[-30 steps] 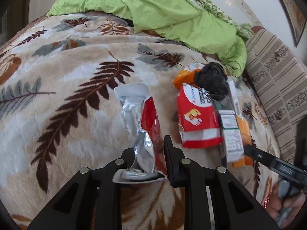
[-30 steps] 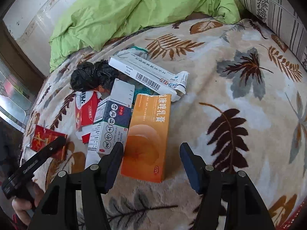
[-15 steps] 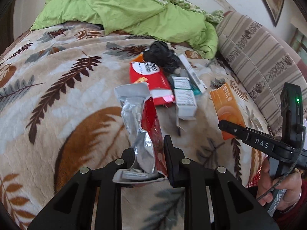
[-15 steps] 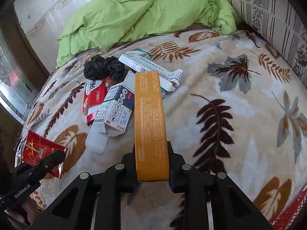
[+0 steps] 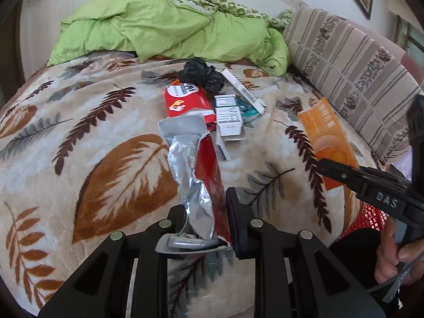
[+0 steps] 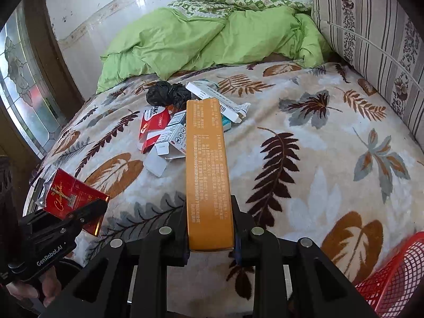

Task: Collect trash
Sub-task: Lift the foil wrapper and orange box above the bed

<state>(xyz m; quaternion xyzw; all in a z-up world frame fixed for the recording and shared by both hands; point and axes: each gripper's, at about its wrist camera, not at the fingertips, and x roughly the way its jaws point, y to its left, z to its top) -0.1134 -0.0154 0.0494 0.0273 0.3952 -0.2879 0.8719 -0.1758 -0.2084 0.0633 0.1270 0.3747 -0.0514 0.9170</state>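
Trash is split: left tongs [image 5: 205,212] clench a red foil wrapper [image 5: 197,175], right tongs [image 6: 209,228] grip an orange carton [image 6: 208,175], presumably bound for the red basket [image 6: 392,278] at four o'clock; other litter [image 6: 169,132] lies on the bed at eleven.

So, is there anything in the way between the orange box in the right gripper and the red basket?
Nothing visible. The orange box is held above the blanket, and the red basket sits low to its right, with only open blanket between them.
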